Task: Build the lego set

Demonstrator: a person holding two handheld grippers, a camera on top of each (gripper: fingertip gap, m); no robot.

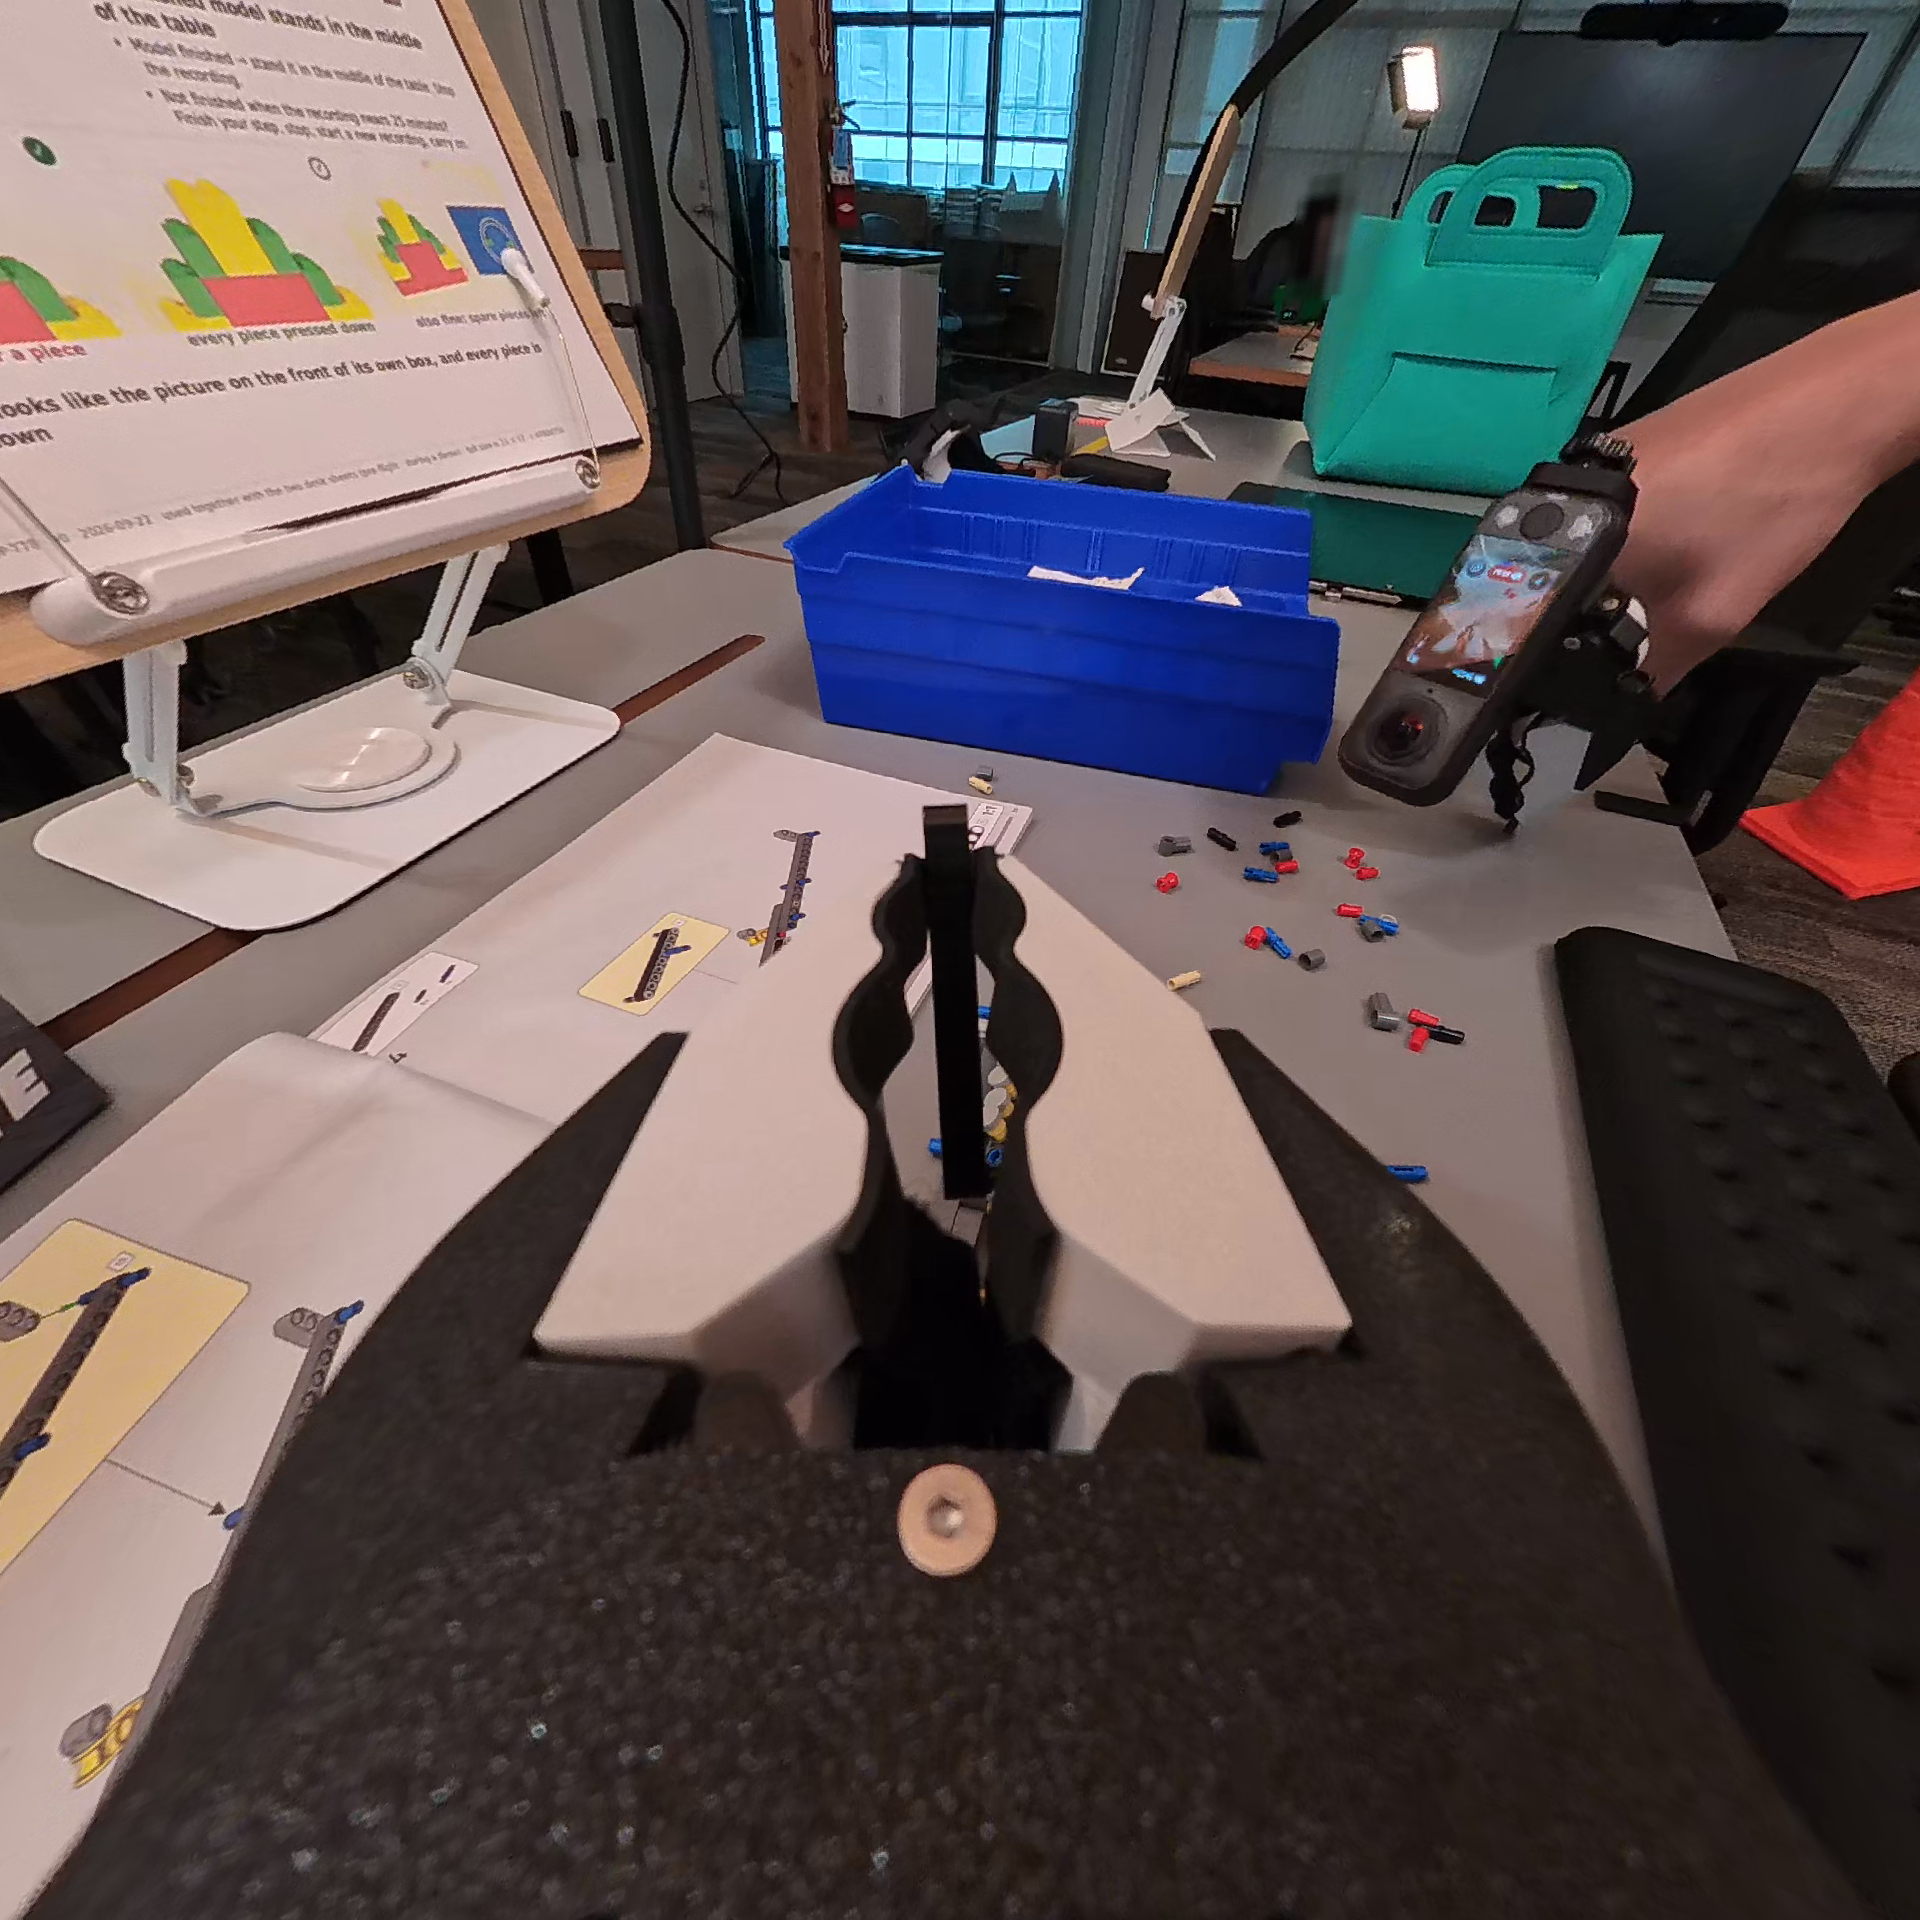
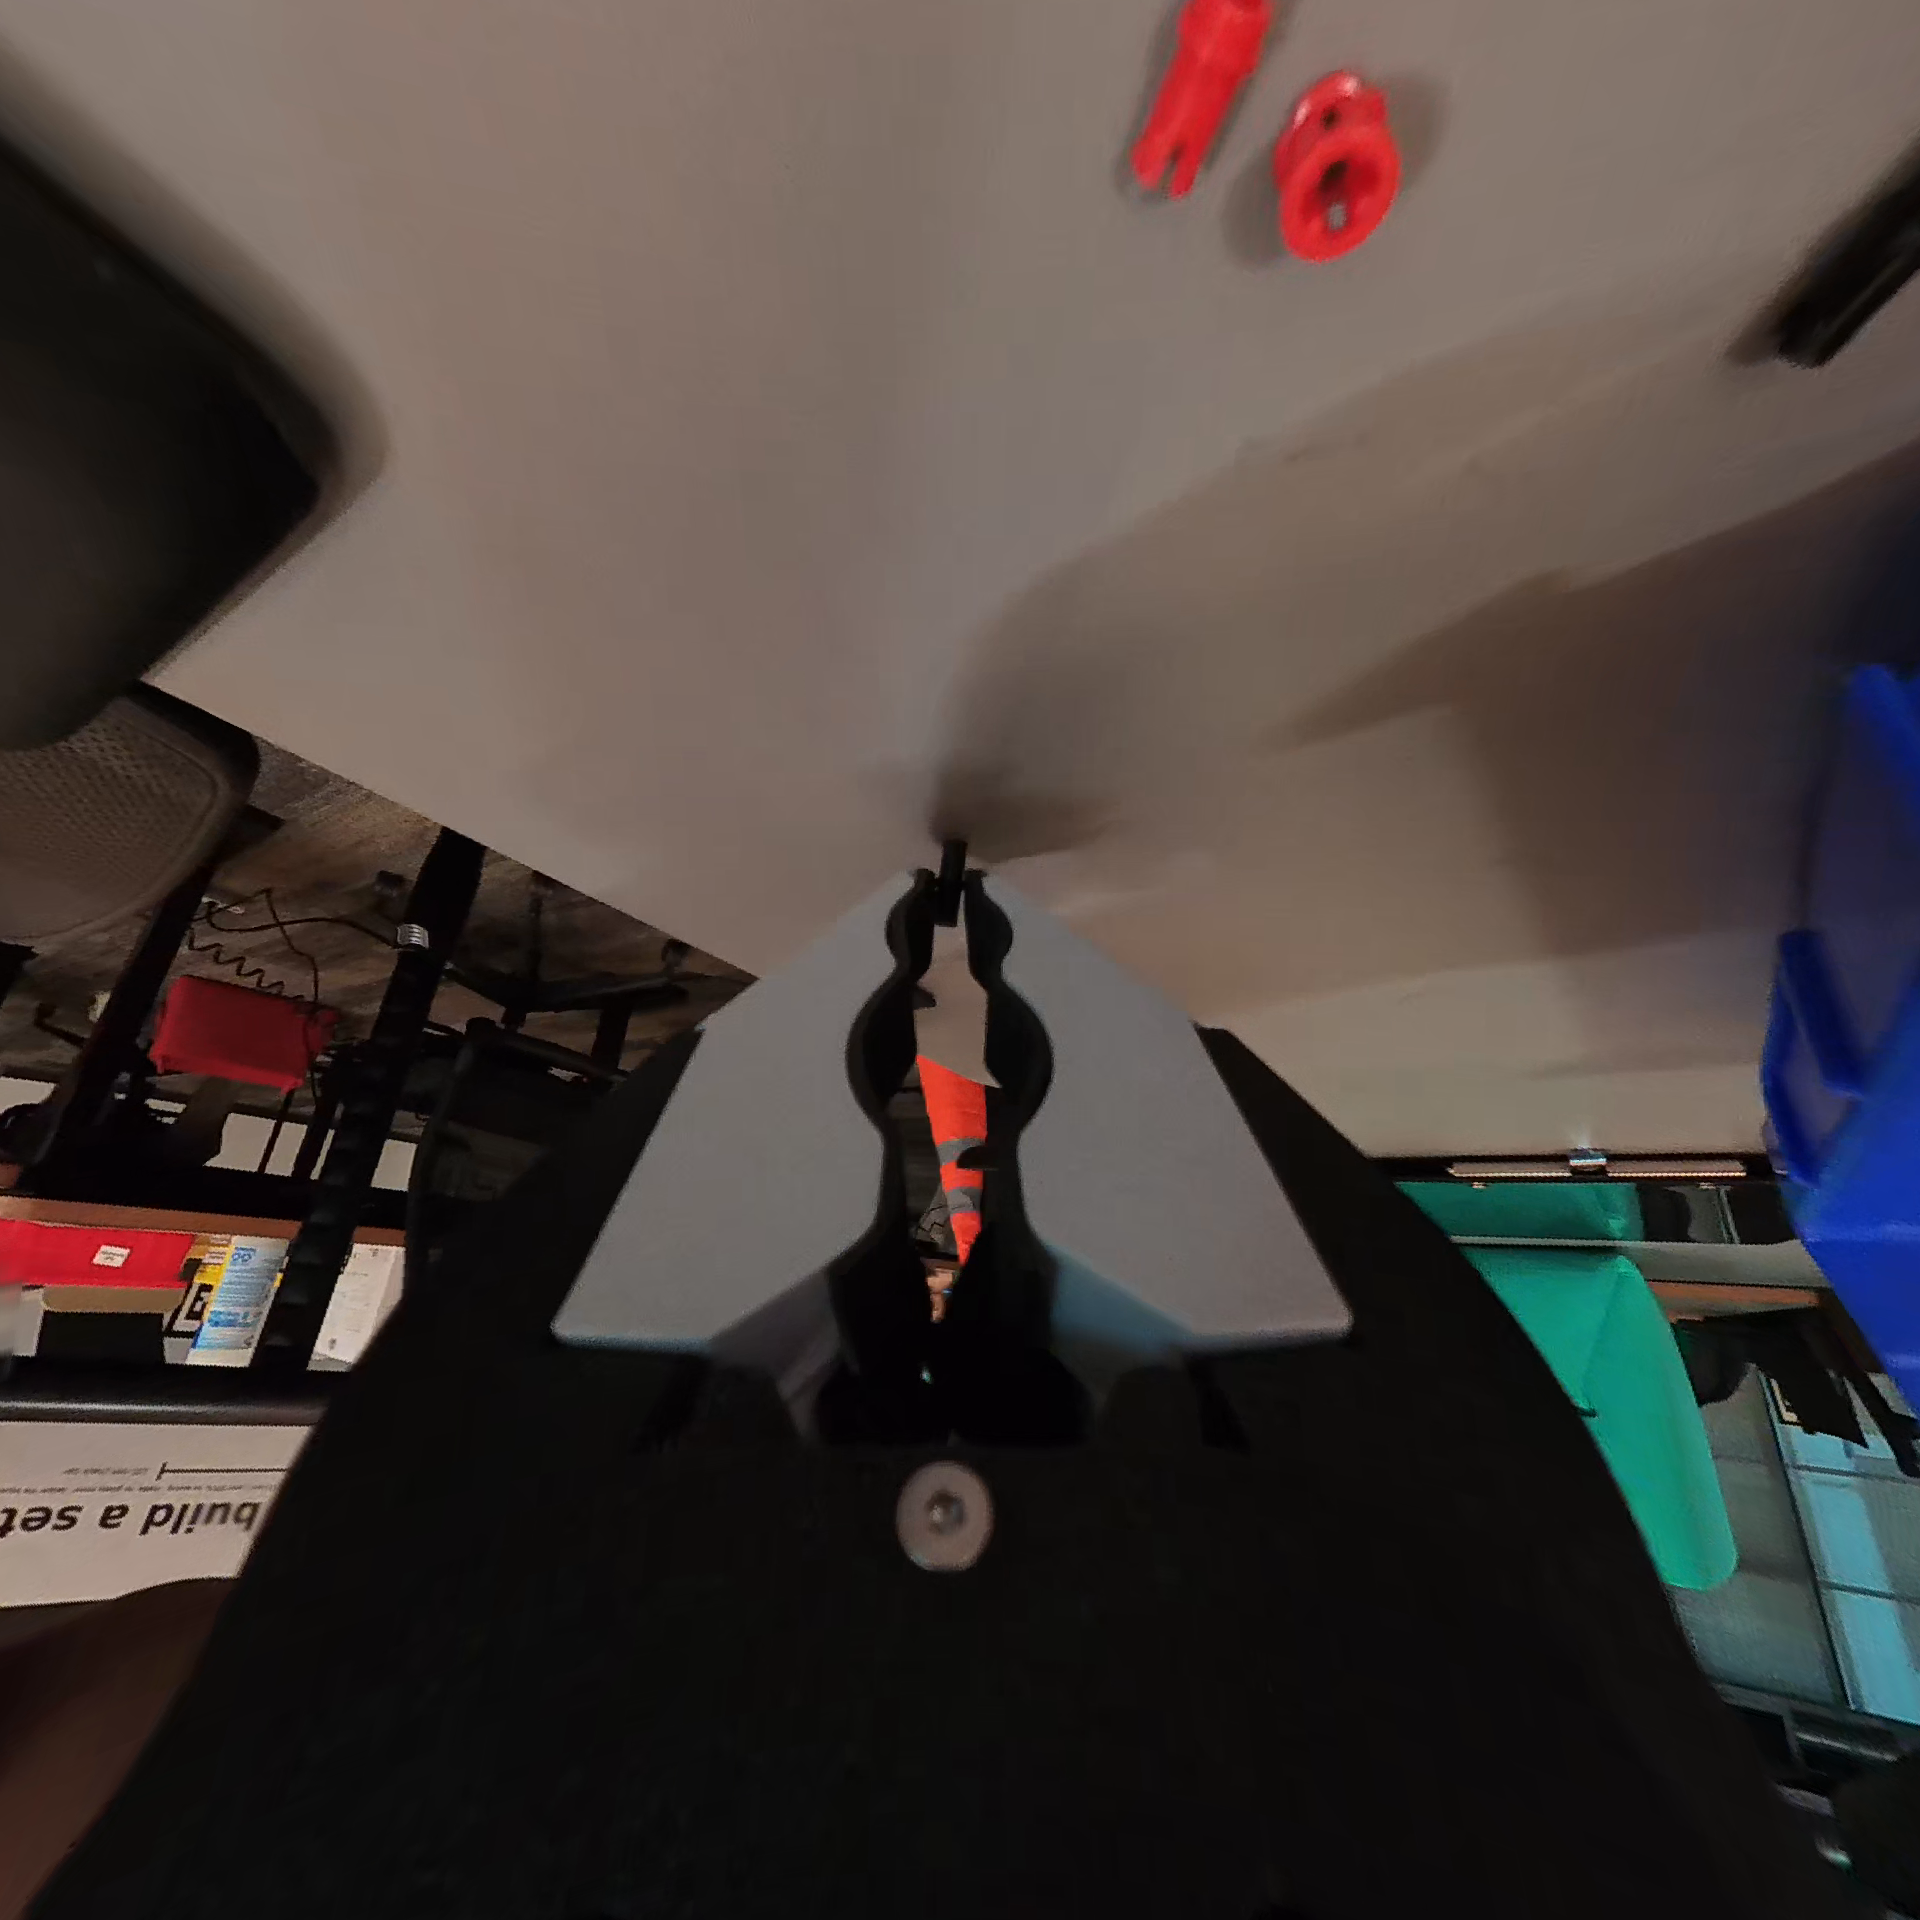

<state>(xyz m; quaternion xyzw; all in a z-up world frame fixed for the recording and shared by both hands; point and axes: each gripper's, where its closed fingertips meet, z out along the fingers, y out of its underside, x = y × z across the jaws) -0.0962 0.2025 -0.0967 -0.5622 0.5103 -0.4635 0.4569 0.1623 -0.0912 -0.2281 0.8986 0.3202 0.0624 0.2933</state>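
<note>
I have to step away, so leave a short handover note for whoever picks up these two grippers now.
Left gripper: shut on a long black beam, held over the instruction booklet.
Right gripper: shut on a small black pin, at the grey table near the blue bin.
Loose pins lie scattered right of the booklet.
Done: no finished model in view.
Left: probably fit the pin to the beam, then follow the booklet.

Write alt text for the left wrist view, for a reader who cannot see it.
The left gripper is shut on a long black beam, held upright over open instruction sheets on a grey table. Small red, blue and black pins lie scattered right, before a blue bin.
</note>
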